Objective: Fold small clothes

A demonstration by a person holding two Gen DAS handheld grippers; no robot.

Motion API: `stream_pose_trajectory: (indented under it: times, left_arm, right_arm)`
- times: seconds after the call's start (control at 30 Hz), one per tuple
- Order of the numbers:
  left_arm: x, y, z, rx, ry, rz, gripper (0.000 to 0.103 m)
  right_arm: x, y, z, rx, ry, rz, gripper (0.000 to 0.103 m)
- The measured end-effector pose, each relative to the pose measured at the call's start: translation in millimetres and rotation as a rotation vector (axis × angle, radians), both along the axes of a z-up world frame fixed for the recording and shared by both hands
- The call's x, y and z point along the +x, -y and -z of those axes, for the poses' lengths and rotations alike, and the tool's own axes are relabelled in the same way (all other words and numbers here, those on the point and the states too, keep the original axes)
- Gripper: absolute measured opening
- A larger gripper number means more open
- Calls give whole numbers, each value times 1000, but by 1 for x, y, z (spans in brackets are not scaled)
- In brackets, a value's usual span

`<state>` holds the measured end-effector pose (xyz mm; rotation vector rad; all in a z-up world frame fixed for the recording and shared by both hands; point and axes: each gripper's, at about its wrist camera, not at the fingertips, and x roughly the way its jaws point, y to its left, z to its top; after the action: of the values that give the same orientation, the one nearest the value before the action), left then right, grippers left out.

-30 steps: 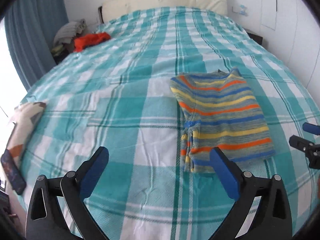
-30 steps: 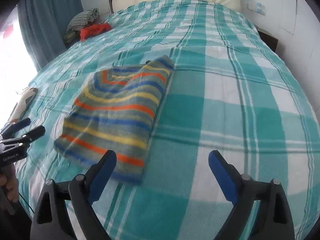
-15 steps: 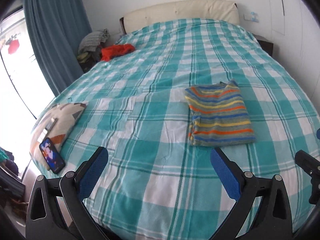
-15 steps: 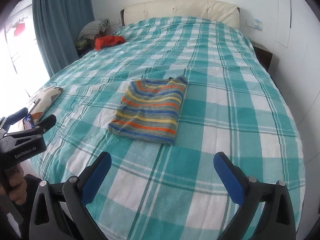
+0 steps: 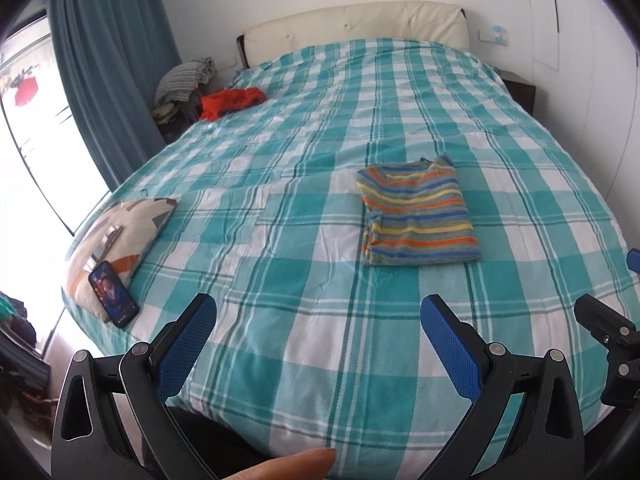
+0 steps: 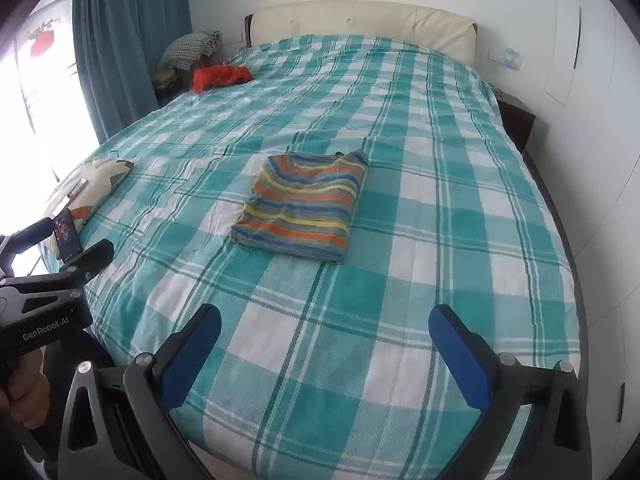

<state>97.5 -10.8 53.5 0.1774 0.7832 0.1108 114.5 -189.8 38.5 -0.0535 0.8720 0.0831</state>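
Folded striped sweater point(image 5: 418, 216) flat on the teal checked bedspread point(image 5: 304, 128), mid-bed, well apart from both tools. Left gripper point(image 5: 318, 344) spread wide, holding nothing; right gripper point(image 6: 326, 354) likewise wide and empty, near the foot edge. Phone point(image 5: 113, 294) resting on patterned cushion point(image 5: 120, 236) at the bed's left edge.

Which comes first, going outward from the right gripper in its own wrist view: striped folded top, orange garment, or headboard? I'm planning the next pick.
1. Striped folded top, mid-bed, slightly left of the open right gripper.
2. Orange garment, far left edge of the bed.
3. Headboard, at the back wall.
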Motion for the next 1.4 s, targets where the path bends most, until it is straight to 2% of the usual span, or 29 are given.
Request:
stream_pose_trajectory:
  times: [0.23,0.63,0.9,1.4]
  left_arm:
    - [-3,-6,2,-55,-52,2,103]
    - [-20,-10,-20,-72,-36,21,103]
    - [-26,-1,-25,-79,-35,48,103]
    - [-25,1,-22,-93,-35,46,103]
  right_arm:
    - [-5,-8,-7,-34,-5,-2,102]
    - [-25,-24,-30,-104,15,37,102]
    - [-38,-19,-49,-105,43,77,102]
    - [-39,-15,-45,-100,35,87,102]
